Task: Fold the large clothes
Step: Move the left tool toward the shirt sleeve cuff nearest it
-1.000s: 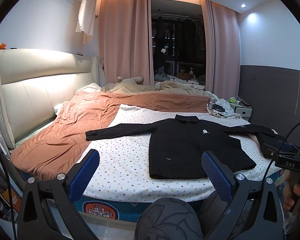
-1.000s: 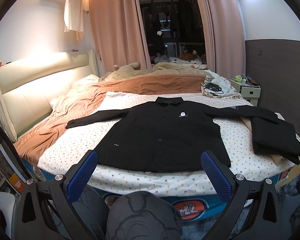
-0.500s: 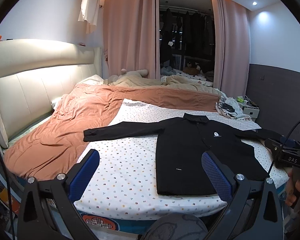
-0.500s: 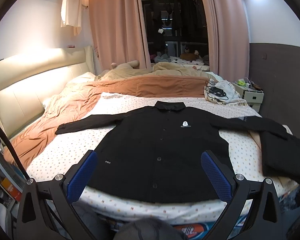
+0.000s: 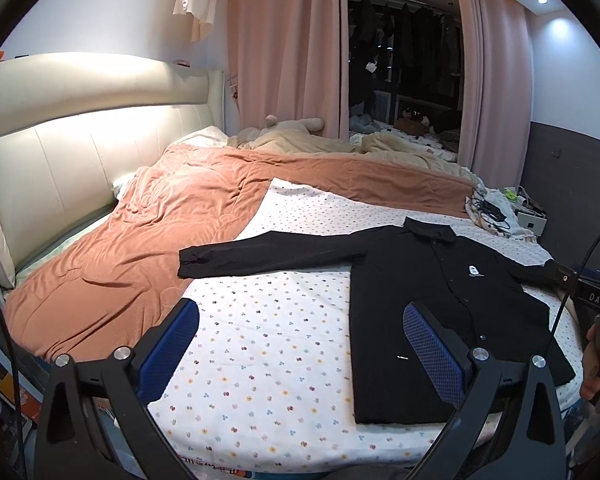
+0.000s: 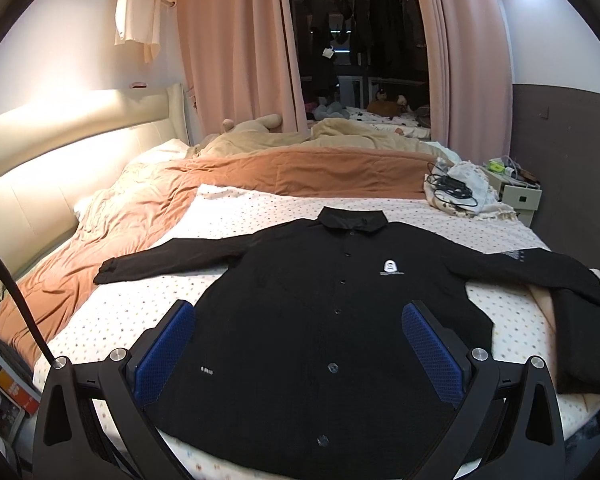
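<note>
The black long-sleeved button shirt lies flat and unfolded near the front edge of the bed, both sleeves spread out. The left gripper and right gripper hover with fingers apart, holding nothing, so all folding is left.

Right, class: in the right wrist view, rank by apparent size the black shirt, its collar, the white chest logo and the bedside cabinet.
1. Black shirt
2. Collar and bedside cabinet: they look alike, and the cabinet stands farther away and is partly hidden, so unranked
3. White chest logo
</note>
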